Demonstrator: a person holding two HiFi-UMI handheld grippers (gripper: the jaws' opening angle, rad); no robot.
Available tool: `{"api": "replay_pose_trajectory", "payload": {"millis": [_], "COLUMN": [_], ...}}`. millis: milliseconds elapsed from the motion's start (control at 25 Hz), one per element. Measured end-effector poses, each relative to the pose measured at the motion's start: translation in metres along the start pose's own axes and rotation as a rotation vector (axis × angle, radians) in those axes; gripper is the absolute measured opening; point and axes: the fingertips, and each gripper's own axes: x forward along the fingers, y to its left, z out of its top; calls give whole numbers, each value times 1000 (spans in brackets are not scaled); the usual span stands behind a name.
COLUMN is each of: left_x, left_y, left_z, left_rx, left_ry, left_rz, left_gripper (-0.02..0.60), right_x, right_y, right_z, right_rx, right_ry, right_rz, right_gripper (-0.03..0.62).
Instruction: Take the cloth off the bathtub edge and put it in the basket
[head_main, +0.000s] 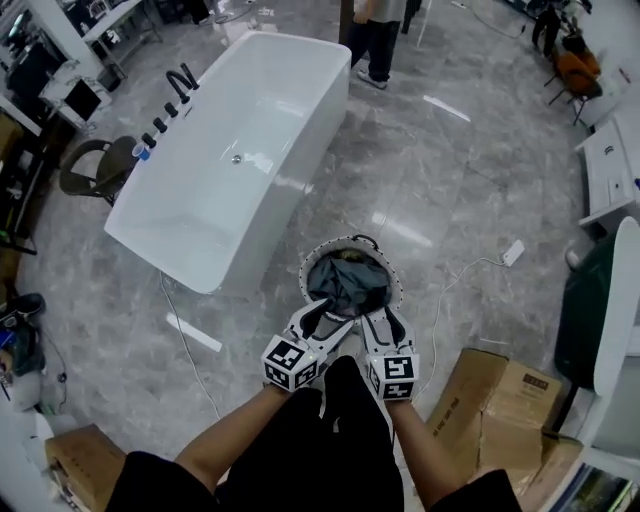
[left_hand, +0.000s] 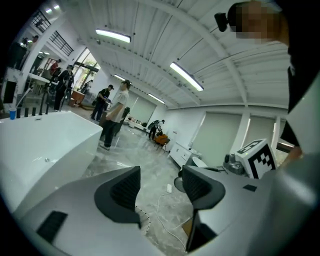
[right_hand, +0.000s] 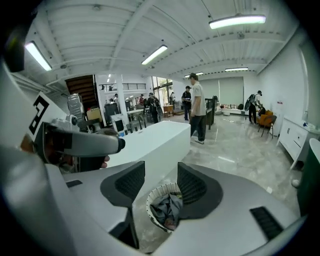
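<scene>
A grey cloth (head_main: 347, 283) lies crumpled inside the round white basket (head_main: 392, 281) on the floor, just right of the white bathtub (head_main: 225, 150). In the right gripper view the cloth (right_hand: 166, 207) shows inside the basket (right_hand: 157, 192) between the jaws, farther off. My left gripper (head_main: 322, 303) and right gripper (head_main: 381, 315) hover side by side at the basket's near rim, both open and empty. The left gripper (left_hand: 161, 186) points up over the floor, nothing between its pads. The right gripper (right_hand: 156, 183) looks down towards the basket and the tub (right_hand: 150, 142).
Cardboard boxes (head_main: 500, 400) stand at the right near my legs, another (head_main: 75, 460) at the lower left. A cable and white plug (head_main: 512, 252) trail across the marble floor. A person (head_main: 378, 40) stands beyond the tub. A brown chair (head_main: 100, 168) sits left of it.
</scene>
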Motion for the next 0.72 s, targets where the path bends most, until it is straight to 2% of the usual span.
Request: {"api": "replay_pose_trajectory", "payload": {"millis": [200, 360, 400, 440, 480, 600, 720], "left_x": [-74, -119, -129, -138, -146, -170, -193], "left_y": [-54, -72, -74, -76, -80, -102, -120], "left_z": [42, 62, 64, 67, 72, 100, 118], "left_rx": [27, 2, 3, 10, 22, 87, 137], "left_ry": [-78, -125, -127, -131, -140, -183, -219], "left_rz": [-66, -30, -7, 10, 11, -42, -48], "left_gripper": [254, 162, 114, 37, 21, 21, 17], "right_x": [-79, -132, -144, -155, -166, -191, -209], "right_y": [50, 79, 85, 91, 98, 117, 132], "right_z": [53, 76, 80, 83, 87, 100, 104], "right_rx": [60, 67, 75, 80, 84, 97, 56], "right_ry": [-138, -203, -218, -234, -251, -301, -316], "right_rz": [-12, -44, -49, -53, -53, -26, -8], "right_gripper": [197, 194, 195, 195, 195, 193, 190]}}
